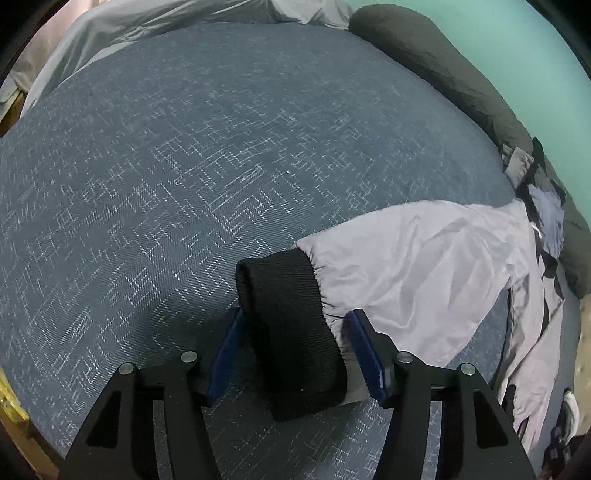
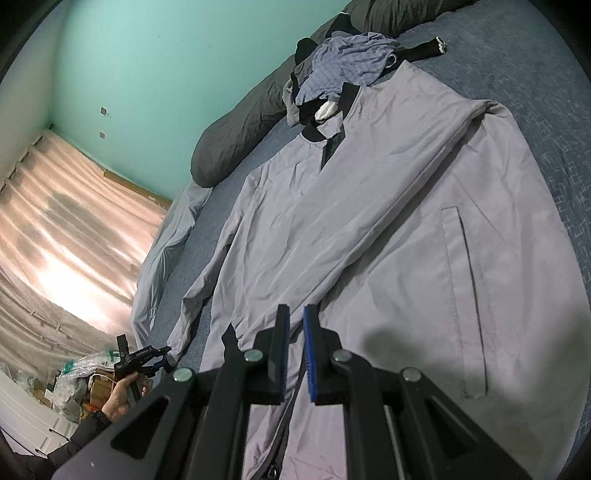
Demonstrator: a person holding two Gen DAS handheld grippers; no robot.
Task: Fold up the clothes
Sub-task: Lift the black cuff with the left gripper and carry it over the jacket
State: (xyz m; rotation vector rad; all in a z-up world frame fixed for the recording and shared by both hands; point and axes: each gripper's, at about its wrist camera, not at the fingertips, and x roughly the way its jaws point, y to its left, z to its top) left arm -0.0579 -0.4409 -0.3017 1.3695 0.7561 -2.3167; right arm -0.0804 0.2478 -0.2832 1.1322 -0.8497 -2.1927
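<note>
A grey jacket (image 2: 406, 229) with a black collar lies flat on the blue bedspread (image 1: 184, 166). One sleeve is folded slantwise across its front, and that sleeve's black cuff (image 2: 229, 338) ends beside my right gripper (image 2: 296, 308). The right gripper hovers low over the jacket's hem, shut to a thin slit, with nothing visibly held. The other sleeve (image 1: 424, 266) stretches out sideways. Its black ribbed cuff (image 1: 291, 332) rests on the bedspread between the blue pads of my open left gripper (image 1: 295, 314), which do not press on it. A hand holds the left gripper (image 2: 162, 354) at the bed's edge.
A heap of clothes topped by a blue checked shirt (image 2: 347, 62) sits at the jacket's collar, with a black belt (image 2: 424, 48) beside it. A dark bolster (image 1: 443, 74) lines the teal wall. A pale sheet (image 1: 147, 22) lies at the far side. Curtains (image 2: 74, 240) and bags stand beyond the bed.
</note>
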